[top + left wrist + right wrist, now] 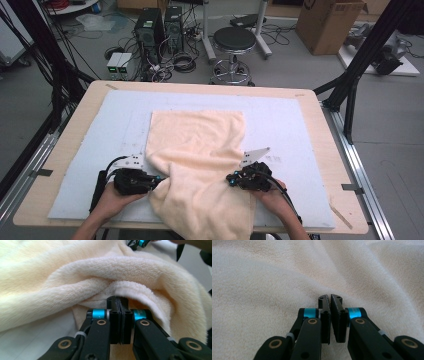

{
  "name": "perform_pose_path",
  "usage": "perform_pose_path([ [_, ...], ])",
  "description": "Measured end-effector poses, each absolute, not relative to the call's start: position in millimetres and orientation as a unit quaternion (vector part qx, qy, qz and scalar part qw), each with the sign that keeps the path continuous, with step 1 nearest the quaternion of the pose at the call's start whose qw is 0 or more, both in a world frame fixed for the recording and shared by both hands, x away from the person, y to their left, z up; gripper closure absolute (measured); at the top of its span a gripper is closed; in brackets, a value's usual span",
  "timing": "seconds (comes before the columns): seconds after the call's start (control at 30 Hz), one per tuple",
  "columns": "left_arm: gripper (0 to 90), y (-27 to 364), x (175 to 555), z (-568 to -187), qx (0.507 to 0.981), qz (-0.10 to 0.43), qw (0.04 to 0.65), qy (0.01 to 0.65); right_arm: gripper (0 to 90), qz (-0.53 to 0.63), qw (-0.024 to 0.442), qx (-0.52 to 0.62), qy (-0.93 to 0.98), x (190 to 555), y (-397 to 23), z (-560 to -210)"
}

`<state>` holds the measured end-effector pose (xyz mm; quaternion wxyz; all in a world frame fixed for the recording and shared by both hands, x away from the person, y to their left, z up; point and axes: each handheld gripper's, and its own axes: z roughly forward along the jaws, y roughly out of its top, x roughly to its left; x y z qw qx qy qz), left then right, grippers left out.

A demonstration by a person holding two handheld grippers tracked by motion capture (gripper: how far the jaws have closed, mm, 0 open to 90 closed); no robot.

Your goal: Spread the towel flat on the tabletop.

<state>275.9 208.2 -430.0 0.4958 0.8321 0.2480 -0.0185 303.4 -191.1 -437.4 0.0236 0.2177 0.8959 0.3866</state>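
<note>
A cream terry towel lies on the pale blue mat, and its near end hangs over the table's front edge. The cloth is gathered into a waist between my two grippers. My left gripper bites into the towel's left edge; in the left gripper view the jaws stand pressed together with their tips under the rolled hem. My right gripper meets the right edge; in the right gripper view its jaws are closed to a thin slit, tips buried in the pile of the towel.
The mat covers most of a wooden table. Behind the table stand a black stool, two computer towers with cables, and a cardboard box. Black frame posts rise at both sides.
</note>
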Motion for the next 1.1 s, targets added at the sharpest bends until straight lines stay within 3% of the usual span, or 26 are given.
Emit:
perform_pose_path([
  [0.2, 89.5, 233, 265, -421, 0.811, -0.021, 0.526, 0.255, 87.0, 0.384, 0.026, 0.219, 0.897, 305, -193, -436],
  [0.37, 70.3, 237, 262, -418, 0.809, -0.033, 0.53, 0.252, 84.2, 0.391, 0.032, 0.221, 0.893, 305, -196, -433],
  [0.53, 57.5, 228, 264, -419, 0.814, -0.064, 0.524, 0.242, 77.3, 0.395, 0.047, 0.228, 0.889, 309, -196, -431],
  [0.7, 54.7, 231, 266, -420, 0.809, -0.096, 0.53, 0.235, 75.8, 0.383, 0.052, 0.225, 0.894, 313, -191, -436],
  [0.87, 50.5, 233, 262, -418, 0.811, -0.076, 0.533, 0.227, 75.4, 0.381, 0.057, 0.226, 0.895, 312, -192, -435],
  [1.1, 50.0, 203, 262, -426, 0.848, -0.037, 0.482, 0.215, 73.6, 0.381, 0.065, 0.226, 0.894, 314, -191, -436],
])
